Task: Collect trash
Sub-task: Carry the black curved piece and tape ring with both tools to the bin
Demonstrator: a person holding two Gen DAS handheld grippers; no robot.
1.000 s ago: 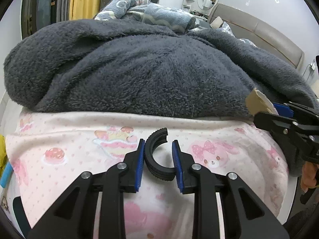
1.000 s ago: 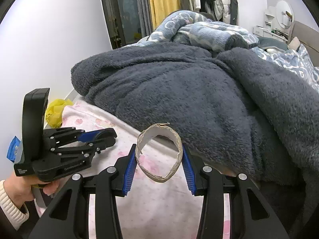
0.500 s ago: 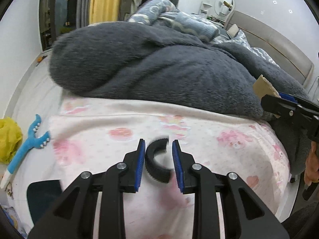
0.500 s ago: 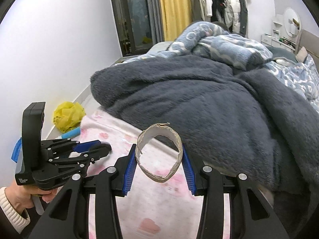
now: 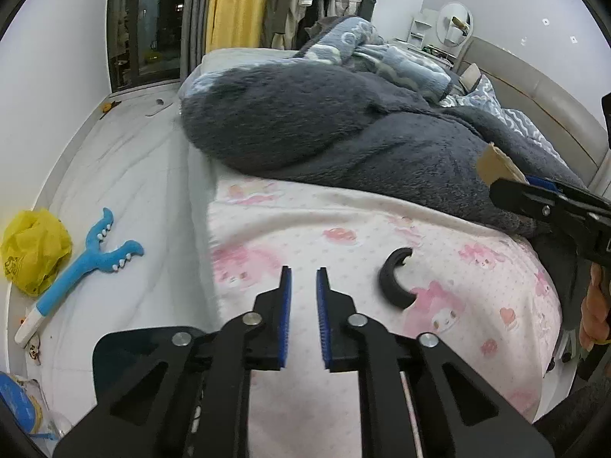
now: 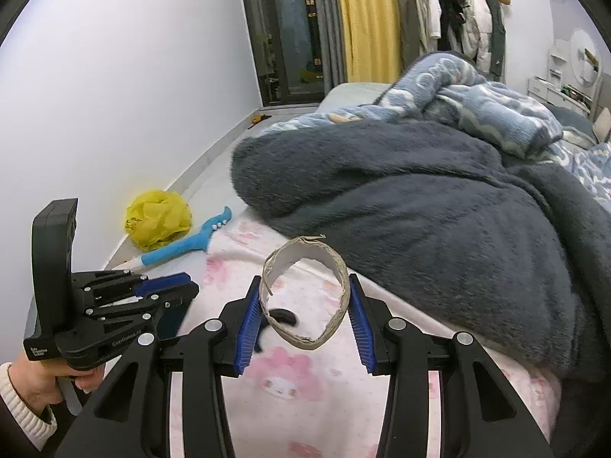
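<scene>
A black C-shaped plastic ring (image 5: 395,280) lies on the pink patterned sheet (image 5: 343,229), to the right of my left gripper (image 5: 303,297), which is open and empty with a narrow gap. The ring also shows in the right wrist view (image 6: 284,316) through the cardboard ring. My right gripper (image 6: 304,301) is shut on a torn cardboard tape ring (image 6: 305,294) and holds it above the sheet. In the left wrist view the right gripper (image 5: 534,198) shows at the right with the cardboard (image 5: 496,164). The left gripper (image 6: 164,290) shows at the left of the right wrist view.
A thick dark grey blanket (image 5: 343,137) covers the bed behind the sheet. On the white floor at the left lie a crumpled yellow bag (image 5: 34,250), a blue toy handle (image 5: 80,267) and a dark blue bin rim (image 5: 126,347).
My left gripper has let go of the black ring, which now lies on the sheet to its right. Both cameras have swung left, showing the floor. The right gripper still holds the cardboard ring.
</scene>
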